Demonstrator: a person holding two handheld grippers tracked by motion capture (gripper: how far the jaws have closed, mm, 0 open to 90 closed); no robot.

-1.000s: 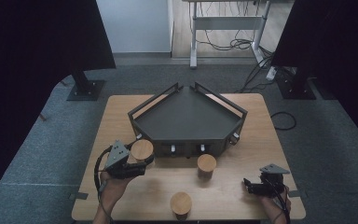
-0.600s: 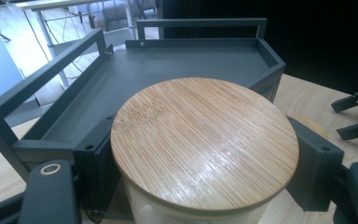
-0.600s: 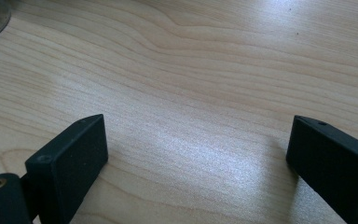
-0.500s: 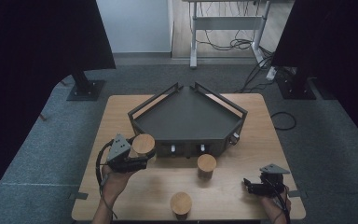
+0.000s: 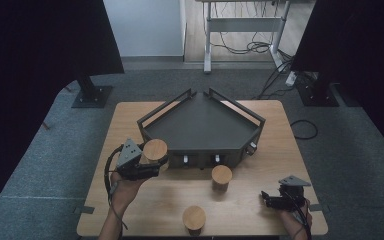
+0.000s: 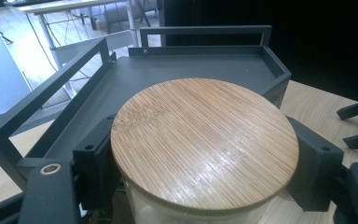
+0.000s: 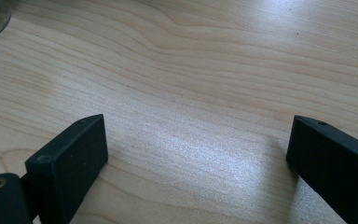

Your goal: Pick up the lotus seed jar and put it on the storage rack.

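While the left gripper [image 5: 147, 162] clamps it, jar one [image 5: 155, 150] hangs at the tray's [image 5: 200, 125] 8 o'clock corner, level with the near rim.

Item 1, held jar. Bamboo lid [image 6: 205, 142], round and flat, over a clear body, probably glass. Jaws press the body just under the lid from both sides, seen in the left gripper view. Judged stiff, smooth and slippery at the wall, breakable if dropped or knocked on the tray rail; moderate weight, contents not visible. Best hold: across the body below the lid's overhang, so the lid acts as a stop. Whether the lid is seated tight cannot be told, so lifting by the lid alone looks unwise.

Item 2, jar two [image 5: 221, 177]. Stands on the table [image 5: 260, 165] at 6 o'clock of the tray, just before its front face.

Item 3, jar three [image 5: 194, 218]. Stands near the table's near edge, at 6 o'clock of jar two, well apart.

Item 4, tray. Dark metal, angular, railed, no load inside.

Item 5, right gripper [image 5: 272, 199]. Rests low at the table's 5 o'clock corner, jaws wide, bare wood between them in the right gripper view.
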